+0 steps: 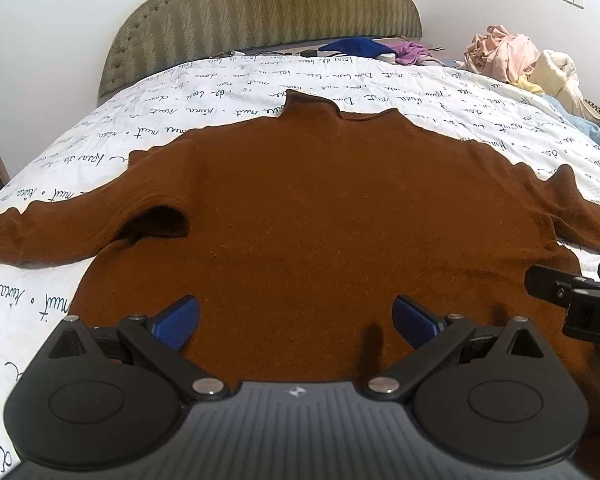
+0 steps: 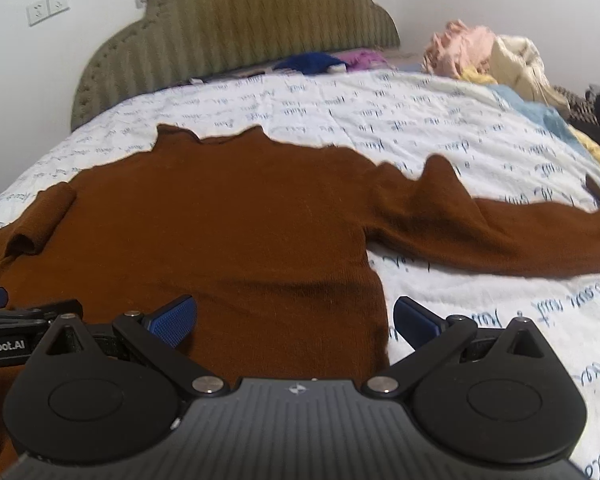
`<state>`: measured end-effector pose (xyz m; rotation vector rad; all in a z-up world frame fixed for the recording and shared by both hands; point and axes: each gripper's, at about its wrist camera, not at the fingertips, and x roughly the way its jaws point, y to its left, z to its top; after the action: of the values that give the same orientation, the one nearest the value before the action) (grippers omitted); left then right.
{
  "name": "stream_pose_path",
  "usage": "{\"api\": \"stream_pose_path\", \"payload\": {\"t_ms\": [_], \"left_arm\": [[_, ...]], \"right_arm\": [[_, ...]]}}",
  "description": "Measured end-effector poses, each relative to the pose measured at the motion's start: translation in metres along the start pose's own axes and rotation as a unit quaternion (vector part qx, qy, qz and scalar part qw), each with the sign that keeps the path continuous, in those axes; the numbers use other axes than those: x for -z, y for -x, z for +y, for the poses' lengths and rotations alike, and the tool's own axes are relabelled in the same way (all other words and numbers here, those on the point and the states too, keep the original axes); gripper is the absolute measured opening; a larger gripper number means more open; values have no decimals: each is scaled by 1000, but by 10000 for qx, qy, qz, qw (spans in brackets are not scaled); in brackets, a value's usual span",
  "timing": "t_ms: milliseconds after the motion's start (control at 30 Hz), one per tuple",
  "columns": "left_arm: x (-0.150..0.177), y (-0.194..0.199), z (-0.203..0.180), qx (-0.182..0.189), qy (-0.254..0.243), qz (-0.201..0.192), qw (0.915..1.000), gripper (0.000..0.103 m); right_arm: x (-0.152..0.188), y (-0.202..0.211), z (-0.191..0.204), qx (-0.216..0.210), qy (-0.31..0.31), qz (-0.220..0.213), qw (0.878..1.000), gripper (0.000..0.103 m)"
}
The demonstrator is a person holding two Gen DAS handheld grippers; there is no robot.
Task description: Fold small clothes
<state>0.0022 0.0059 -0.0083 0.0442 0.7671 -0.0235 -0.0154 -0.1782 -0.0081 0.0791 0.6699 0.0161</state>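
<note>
A brown knit sweater (image 1: 320, 200) lies flat on the bed, collar toward the headboard, both sleeves spread out sideways. My left gripper (image 1: 296, 320) is open and empty, hovering over the sweater's lower middle. My right gripper (image 2: 296, 318) is open and empty over the sweater's lower right edge (image 2: 376, 300), its right fingertip (image 2: 414, 320) over the sheet. The sweater also fills the right wrist view (image 2: 220, 216). The right gripper shows at the right edge of the left wrist view (image 1: 572, 296); the left gripper shows at the left edge of the right wrist view (image 2: 24, 320).
The bed has a white sheet with script print (image 1: 100, 152) and an olive padded headboard (image 1: 260, 12). A pile of pink, cream and yellow clothes (image 1: 516, 60) sits at the far right. Blue and purple garments (image 1: 364, 48) lie by the headboard.
</note>
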Motion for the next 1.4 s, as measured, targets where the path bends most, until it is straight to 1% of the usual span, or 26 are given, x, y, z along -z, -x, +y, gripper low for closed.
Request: {"api": "stream_pose_path", "payload": {"t_ms": [133, 233, 400, 600, 800, 967, 1100, 1200, 1267, 1333, 1400], "left_arm": [[0, -3, -2, -61, -19, 46, 10000, 103], [-1, -5, -2, -90, -21, 73, 9999, 103], [-2, -8, -4, -88, -25, 113, 9999, 103], [-4, -13, -11, -111, -113, 170, 9997, 103], [-8, -17, -12, 34, -4, 272, 9996, 103], [-10, -20, -15, 3, 44, 270, 9996, 103], [-11, -18, -19, -8, 28, 206, 9998, 103], [-11, -14, -26, -126, -178, 71, 9997, 103], [-13, -13, -28, -73, -214, 56, 9997, 103], [-14, -15, -29, 39, -167, 96, 9998, 103], [-14, -17, -31, 93, -138, 146, 9998, 103]], "right_arm": [[-1, -1, -5, -118, -119, 4, 9999, 103], [-2, -3, -8, -155, -92, 46, 9998, 103], [-2, 1, -13, -271, -104, -69, 9996, 103], [-3, -2, -14, -201, -33, 17, 9998, 103], [-5, -1, -13, -244, 82, -33, 9997, 103], [-8, 4, -15, -84, 317, -193, 9993, 103], [-10, 7, -29, 34, 369, -401, 9985, 103], [-13, 12, -52, 267, 376, -578, 9973, 103], [-17, 15, -75, 460, 277, -661, 9964, 103], [-20, 14, -102, 688, 125, -646, 9955, 103], [-23, 13, -128, 1074, 29, -652, 9921, 103]]}}
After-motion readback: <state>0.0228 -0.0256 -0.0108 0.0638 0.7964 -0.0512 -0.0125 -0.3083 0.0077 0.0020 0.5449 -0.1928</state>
